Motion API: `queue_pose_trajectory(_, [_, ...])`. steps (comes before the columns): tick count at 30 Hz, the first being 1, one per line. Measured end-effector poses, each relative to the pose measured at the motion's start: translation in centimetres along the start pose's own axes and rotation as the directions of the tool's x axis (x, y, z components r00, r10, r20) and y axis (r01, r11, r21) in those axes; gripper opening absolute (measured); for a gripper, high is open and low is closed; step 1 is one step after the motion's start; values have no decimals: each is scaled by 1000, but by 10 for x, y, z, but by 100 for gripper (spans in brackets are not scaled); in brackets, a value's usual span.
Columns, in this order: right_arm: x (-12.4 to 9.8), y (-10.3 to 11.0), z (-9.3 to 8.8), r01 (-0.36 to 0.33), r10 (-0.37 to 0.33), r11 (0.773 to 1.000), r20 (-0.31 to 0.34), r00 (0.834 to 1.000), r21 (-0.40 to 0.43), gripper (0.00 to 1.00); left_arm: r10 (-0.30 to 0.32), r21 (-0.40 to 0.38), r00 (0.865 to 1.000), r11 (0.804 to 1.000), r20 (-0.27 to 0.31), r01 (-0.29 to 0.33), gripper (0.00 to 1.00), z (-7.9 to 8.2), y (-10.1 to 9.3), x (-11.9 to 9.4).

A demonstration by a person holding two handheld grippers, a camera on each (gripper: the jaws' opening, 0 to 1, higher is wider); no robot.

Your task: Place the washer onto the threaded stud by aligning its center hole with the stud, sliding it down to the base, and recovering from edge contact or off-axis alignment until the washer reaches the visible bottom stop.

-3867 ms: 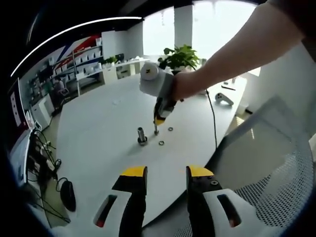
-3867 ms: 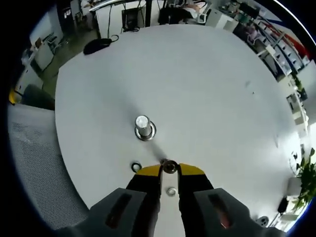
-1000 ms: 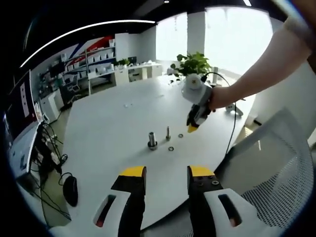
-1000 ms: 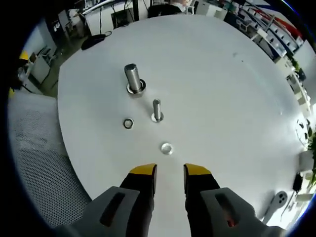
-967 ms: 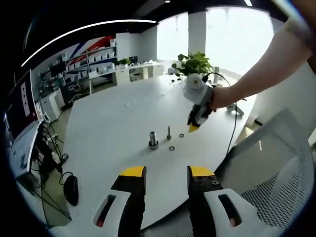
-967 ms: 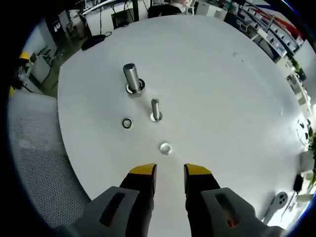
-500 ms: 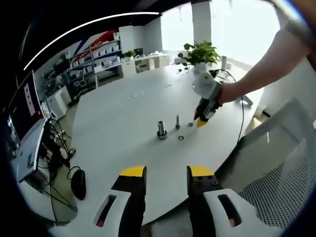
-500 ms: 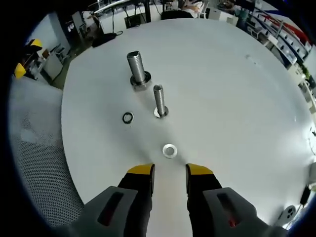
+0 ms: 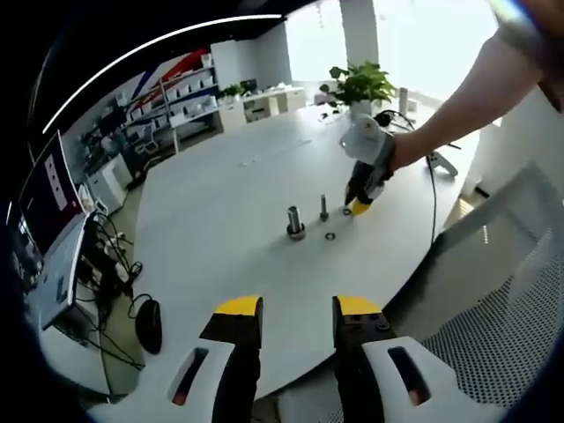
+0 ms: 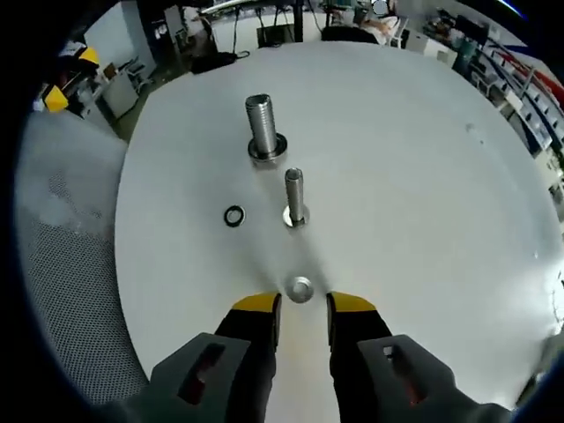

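The round white table carries everything, and I work near its edge beside the mesh chair. Around it is an open office: shelving along the far wall, a leafy plant by bright windows past the far edge, a dark mouse and cables off the near-left edge.

On the table the thick threaded stud stands upright in its base, farther toward the middle. Just beside it, nearer me, stands the slimmer stud, also upright. A dark washer lies flat to that stud's left, apart from it. The bright washer lies flat on the table just ahead of my right gripper, whose yellow-tipped jaws stand apart with the washer at the mouth of the gap, not yet clamped. My left gripper hangs back off the near edge, jaws apart and holding nothing.

What worries me: the washer is thin and lies flat on a smooth top, so my tips may slide over it or push it away toward the stud instead of catching its rim. If I pinch it crooked, I judge it will tilt in the jaws, meet the stud's top on its edge, and jam on the threads rather than drop to the base.
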State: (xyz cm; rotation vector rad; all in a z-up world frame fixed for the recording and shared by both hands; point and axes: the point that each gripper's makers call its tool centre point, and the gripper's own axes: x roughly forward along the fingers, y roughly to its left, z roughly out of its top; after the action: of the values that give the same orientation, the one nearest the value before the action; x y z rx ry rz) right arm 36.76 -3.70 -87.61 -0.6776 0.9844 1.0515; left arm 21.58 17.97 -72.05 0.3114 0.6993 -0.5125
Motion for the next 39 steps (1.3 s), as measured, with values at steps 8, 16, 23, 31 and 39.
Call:
queue_pose_trajectory(8, [3,1,3,-50,48,996,-27,998,-80,20,4,7,1000,1000,0,-4,30,0,0,-1])
queue_pose_trajectory(16, [6,2,5,-81,57,979,-131,990,-185,15,10,17,1000,1000,-2,-9,29,0,2,0])
queue_pose_trajectory(23, [7,3,6,-64,27,985,-225,974,-161,14,18,7,1000,1000,-7,-18,28,-1,4,0])
queue_pose_trajectory(31, [5,4,4,8,-36,989,-189,981,-147,14,29,11,1000,1000,-7,-29,28,-1,5,-1])
queue_pose_trajectory(39, [5,0,4,46,-50,998,-108,993,-37,14,36,22,999,999,11,-36,27,3,6,-3])
